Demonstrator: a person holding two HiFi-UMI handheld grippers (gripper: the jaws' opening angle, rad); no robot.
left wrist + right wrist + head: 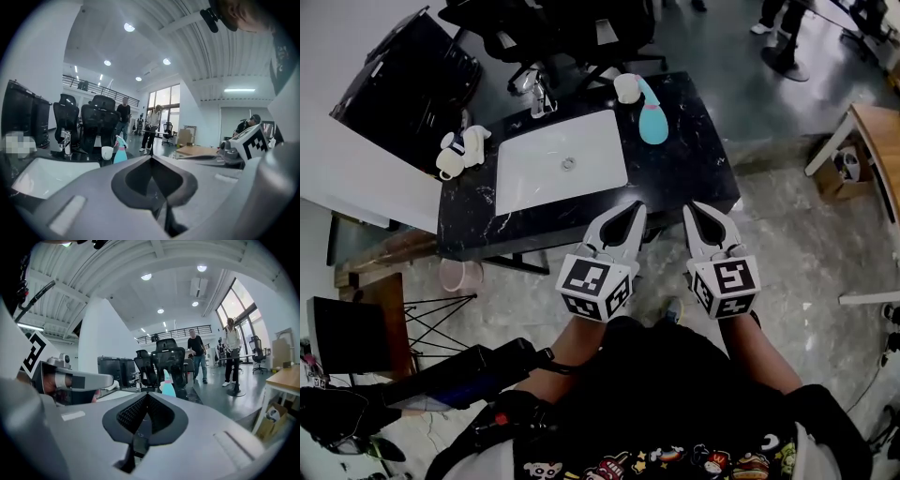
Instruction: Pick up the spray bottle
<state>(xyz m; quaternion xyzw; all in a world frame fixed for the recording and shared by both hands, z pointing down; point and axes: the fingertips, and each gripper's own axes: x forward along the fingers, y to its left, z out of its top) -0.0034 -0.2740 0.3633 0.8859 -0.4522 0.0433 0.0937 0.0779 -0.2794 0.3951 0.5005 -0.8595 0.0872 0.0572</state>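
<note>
The spray bottle (pixel 652 117) is teal with a pink top and lies at the far right of the black marble counter (pixel 694 159); it shows small in the left gripper view (pixel 120 152) and the right gripper view (pixel 168 386). My left gripper (pixel 636 208) and right gripper (pixel 695 207) hover side by side over the counter's near edge, well short of the bottle. Both are shut, tips meeting with nothing between them (pixel 151 157) (pixel 147 394).
A white sink (pixel 562 164) with a faucet (pixel 539 94) fills the counter's middle. A white cup (pixel 625 87) stands beside the bottle; white items (pixel 459 150) sit at the left end. Office chairs (pixel 553 28) stand behind, a wooden table (pixel 877 141) at right, people farther off.
</note>
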